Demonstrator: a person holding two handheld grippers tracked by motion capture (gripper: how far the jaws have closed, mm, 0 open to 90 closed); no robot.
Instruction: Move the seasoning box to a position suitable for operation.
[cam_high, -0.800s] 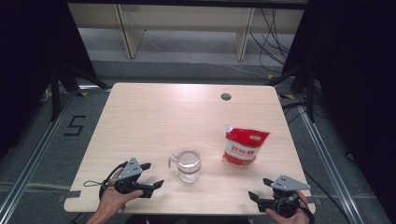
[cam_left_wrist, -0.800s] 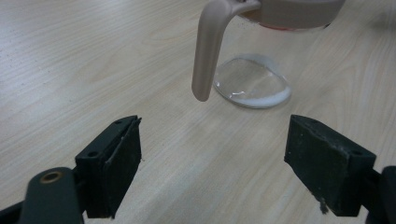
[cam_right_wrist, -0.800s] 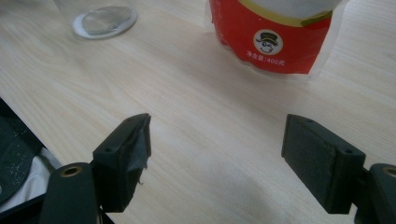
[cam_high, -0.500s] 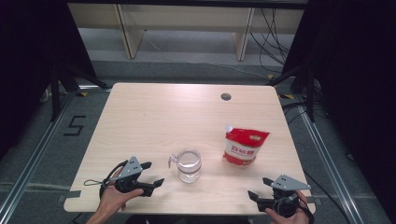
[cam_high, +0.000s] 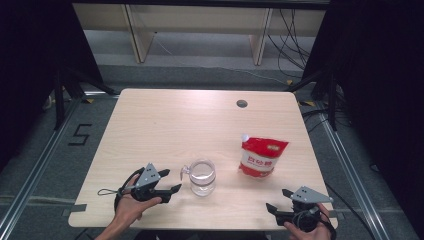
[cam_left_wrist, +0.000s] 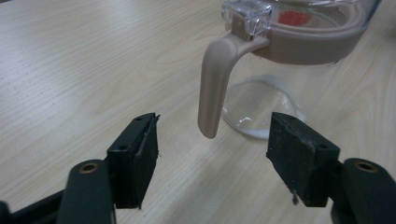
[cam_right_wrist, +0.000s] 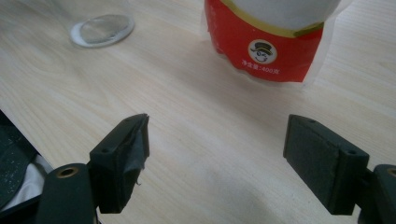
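Note:
A clear glass jug (cam_high: 202, 176) with a beige rim and handle (cam_left_wrist: 215, 84) stands near the front middle of the wooden table (cam_high: 175, 125). My left gripper (cam_high: 171, 181) is open just left of it. Its jaws (cam_left_wrist: 215, 149) stand wide to either side of the handle's lower tip without touching it. A red and white pouch (cam_high: 262, 156) stands upright to the right of the jug. At the table's front right edge my right gripper (cam_high: 278, 199) is open and empty. It faces the pouch (cam_right_wrist: 266, 42) from a short way off, with bare table between its jaws (cam_right_wrist: 222, 144).
A round cable hole (cam_high: 242, 103) sits near the table's far edge. Black stands (cam_high: 330, 85) flank the table on both sides, and wooden shelving (cam_high: 200, 30) lies beyond it. The jug's glass base (cam_right_wrist: 100, 28) appears at the upper left of the right gripper view.

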